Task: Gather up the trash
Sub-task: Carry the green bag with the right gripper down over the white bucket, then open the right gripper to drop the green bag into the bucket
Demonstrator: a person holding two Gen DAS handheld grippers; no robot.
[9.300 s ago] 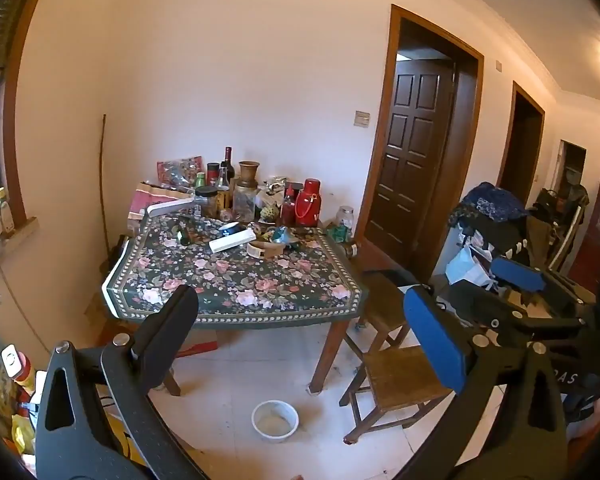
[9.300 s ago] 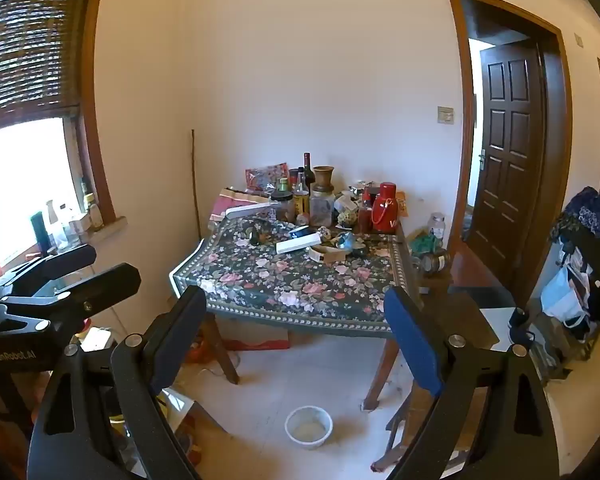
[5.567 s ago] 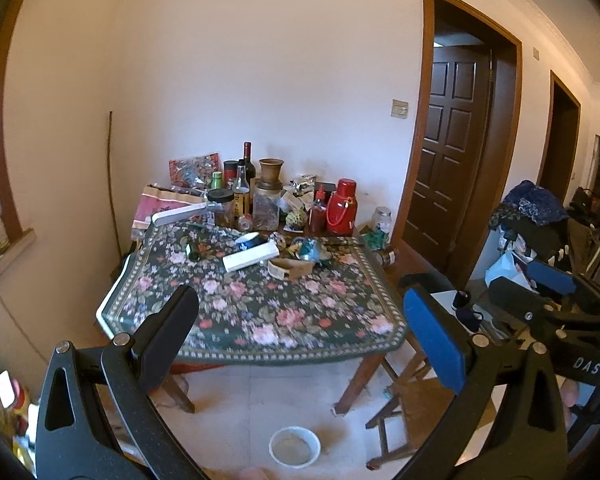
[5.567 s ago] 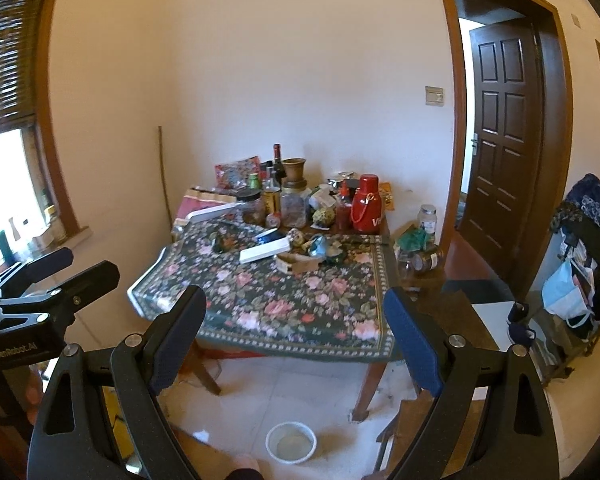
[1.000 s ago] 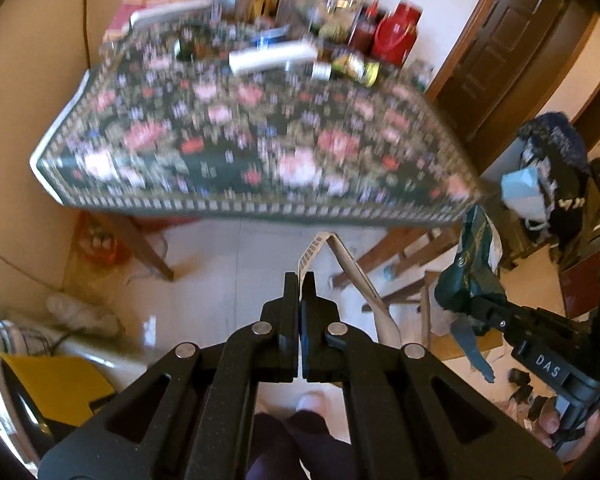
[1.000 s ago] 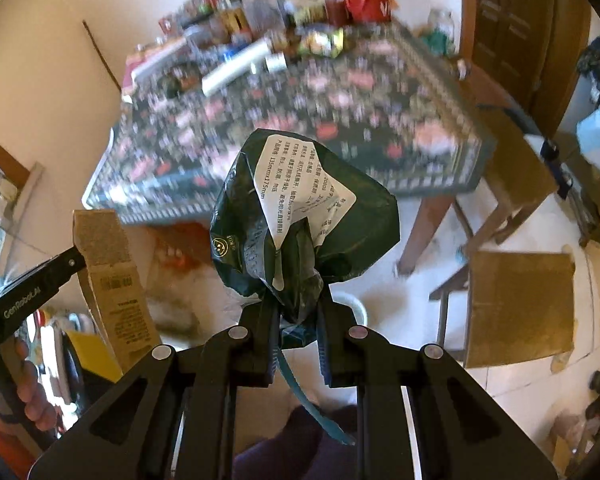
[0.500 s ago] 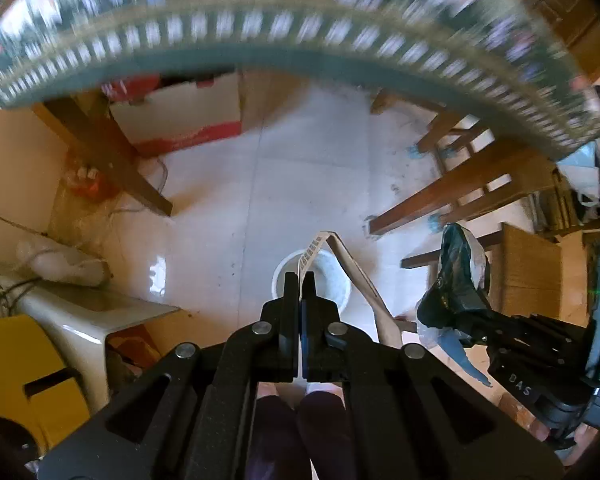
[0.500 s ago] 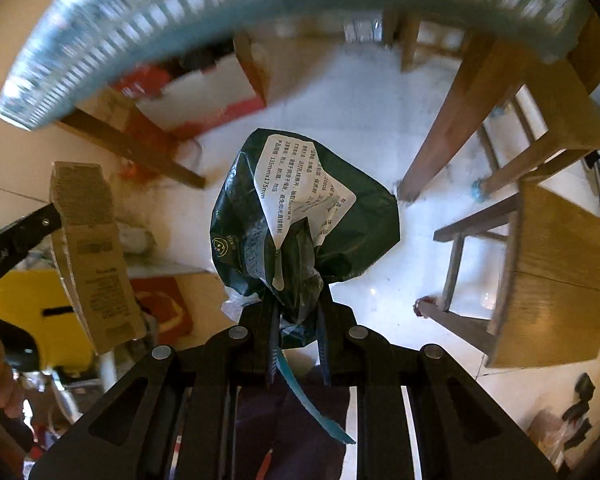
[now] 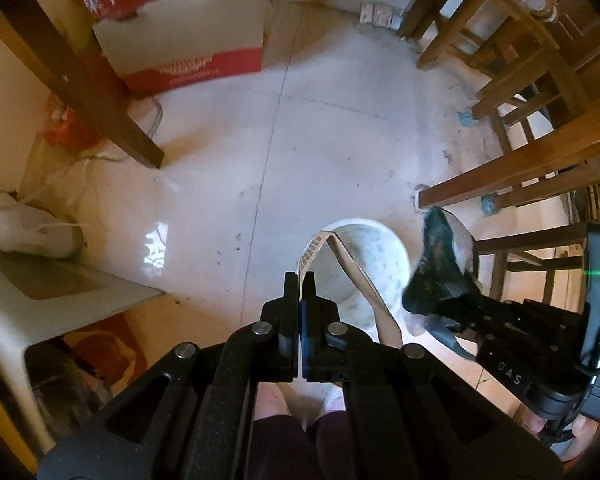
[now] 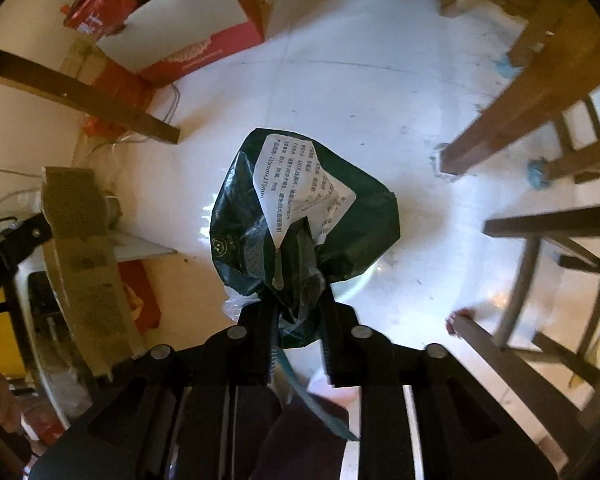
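Drop-off step, I judge: left gripper (image 9: 300,280) jaws pinch a flattened cardboard box (image 10: 84,256), right gripper (image 10: 298,300) jaws, just loosening, still hold a green bag (image 10: 304,216); white bucket (image 9: 364,256) below awaits release.

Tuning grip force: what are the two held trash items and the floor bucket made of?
Green bag in the right tongs: thin, glossy plastic film, crinkled, with a printed white label. Flat box in the left tongs: matte brown cardboard, printed, creased. White bucket: probably smooth plastic; its stained inside leaves that open.
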